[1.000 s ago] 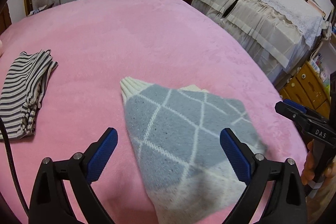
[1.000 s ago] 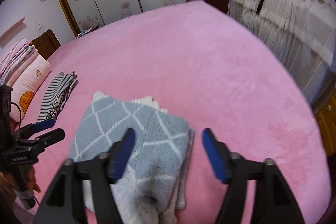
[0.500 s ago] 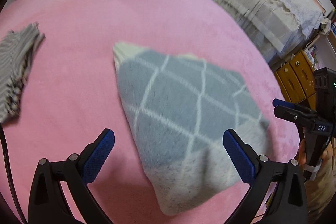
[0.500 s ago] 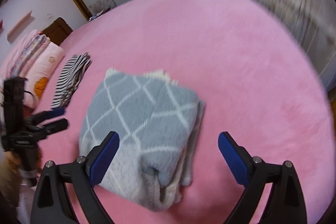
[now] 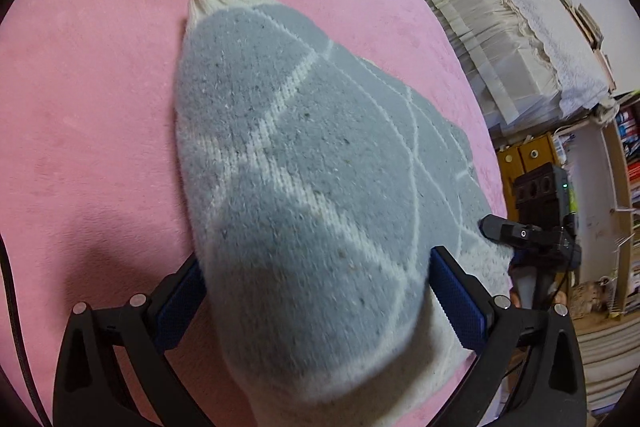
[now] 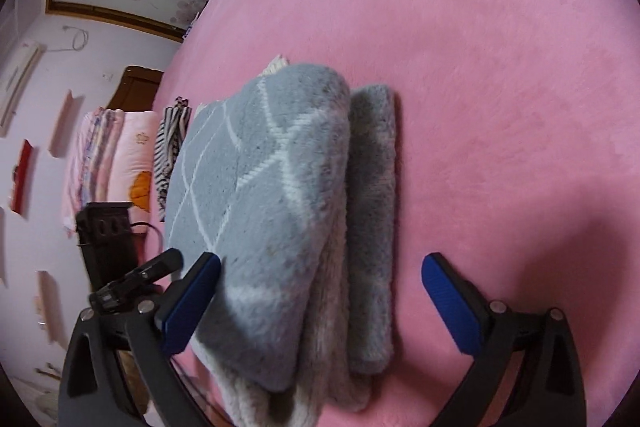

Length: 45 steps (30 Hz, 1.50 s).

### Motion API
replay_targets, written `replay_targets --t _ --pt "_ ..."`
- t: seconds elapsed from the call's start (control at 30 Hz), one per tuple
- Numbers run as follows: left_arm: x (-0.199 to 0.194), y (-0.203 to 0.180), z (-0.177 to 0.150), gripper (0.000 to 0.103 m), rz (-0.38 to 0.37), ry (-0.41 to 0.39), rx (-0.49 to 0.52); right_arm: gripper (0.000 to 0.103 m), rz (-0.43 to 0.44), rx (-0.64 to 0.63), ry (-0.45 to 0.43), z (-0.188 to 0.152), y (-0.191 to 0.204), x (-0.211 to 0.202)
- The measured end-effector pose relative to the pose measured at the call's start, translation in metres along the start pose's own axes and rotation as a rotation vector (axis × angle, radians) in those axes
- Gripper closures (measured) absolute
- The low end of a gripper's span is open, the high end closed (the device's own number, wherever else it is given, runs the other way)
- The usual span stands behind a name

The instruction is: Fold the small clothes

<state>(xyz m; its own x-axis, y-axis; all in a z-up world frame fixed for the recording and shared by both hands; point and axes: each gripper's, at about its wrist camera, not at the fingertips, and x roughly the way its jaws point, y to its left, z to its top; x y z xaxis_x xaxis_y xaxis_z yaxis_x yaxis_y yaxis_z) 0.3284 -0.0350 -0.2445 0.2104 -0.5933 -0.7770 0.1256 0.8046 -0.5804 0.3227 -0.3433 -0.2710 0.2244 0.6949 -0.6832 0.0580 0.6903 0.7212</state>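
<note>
A folded grey knit garment (image 5: pixel 304 163) with a white diamond pattern and cream ribbed hem lies on the pink bed cover (image 5: pixel 88 115). My left gripper (image 5: pixel 320 299) is open, its blue pads on either side of the garment's near end. In the right wrist view the folded garment (image 6: pixel 272 195) shows stacked layers. My right gripper (image 6: pixel 320 303) is open and straddles the garment's near edge; its left pad (image 6: pixel 188 307) touches the fabric, its right pad (image 6: pixel 452 311) stands over bare cover. Each gripper shows in the other's view at the frame's side.
A striped folded garment (image 6: pixel 170 143) lies farther back on the bed by pink pillows (image 6: pixel 116 155). A covered piece of furniture (image 5: pixel 500 23), a wooden cabinet (image 5: pixel 528 159) and shelves stand beyond the bed's right edge. Bare pink cover (image 6: pixel 500 67) lies to the right.
Both grippers have moved in low and close to the grey garment, tilting toward each other. Their open jaws now flank its near end.
</note>
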Motion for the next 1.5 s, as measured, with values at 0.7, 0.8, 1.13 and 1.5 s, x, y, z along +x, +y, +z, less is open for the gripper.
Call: replay_targets --t 0.7,0.8,1.13,1.5 --pt "0.043 0.016 0.011 0.0 -0.138 0.085 0.034 0.001 -0.021 -0.199 0.09 0.002 0.03 0.043" --pt "0.039 0.014 0.009 0.004 -0.129 0.071 0.058 0.015 0.002 -0.19 0.065 0.002 0.019 0.033" --pt "0.019 0.004 0.0 0.029 -0.074 0.01 0.06 0.046 0.067 -0.121 -0.009 -0.001 0.013 0.019" --pt "-0.049 -0.072 -0.016 0.036 0.172 -0.095 0.187 0.057 -0.054 -0.19 -0.124 -0.039 0.075 -0.016"
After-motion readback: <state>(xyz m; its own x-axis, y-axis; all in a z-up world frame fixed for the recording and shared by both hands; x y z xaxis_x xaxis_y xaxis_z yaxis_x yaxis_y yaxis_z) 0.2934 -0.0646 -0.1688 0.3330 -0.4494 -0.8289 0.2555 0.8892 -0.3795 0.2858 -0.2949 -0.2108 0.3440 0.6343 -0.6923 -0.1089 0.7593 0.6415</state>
